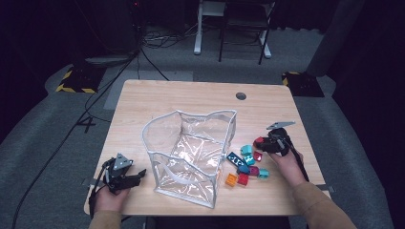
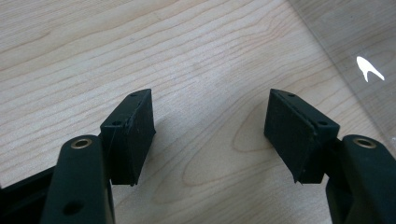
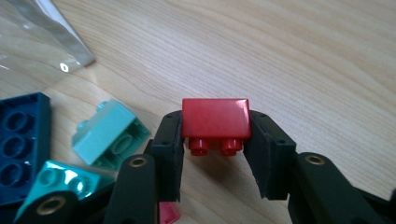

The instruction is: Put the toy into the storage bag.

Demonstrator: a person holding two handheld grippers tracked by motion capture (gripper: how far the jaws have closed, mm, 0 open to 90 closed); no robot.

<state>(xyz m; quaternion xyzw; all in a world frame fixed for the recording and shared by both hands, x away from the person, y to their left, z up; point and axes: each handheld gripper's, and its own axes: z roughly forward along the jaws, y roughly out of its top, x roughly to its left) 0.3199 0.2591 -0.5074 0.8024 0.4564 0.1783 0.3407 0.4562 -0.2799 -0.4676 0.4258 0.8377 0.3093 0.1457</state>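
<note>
Your left tool (image 1: 125,175) rests at the near-left corner of the worktop (image 1: 191,98), its jaws spread with only bare wood between them, just beside the clear bag (image 1: 191,152). That bag stands open in the middle and looks empty — so by my reading nothing has gone in yet and nearly all the work is left. To its right lies the heap of bricks (image 1: 246,167): teal, dark blue, red, magenta, orange, all on the wood. At the heap's far right edge your right tool (image 3: 215,154) is pinching a red brick (image 3: 215,119) — the pads press its two ends. The brick's long axis runs across from jaw to jaw, and its studs face back toward your hand.
</note>
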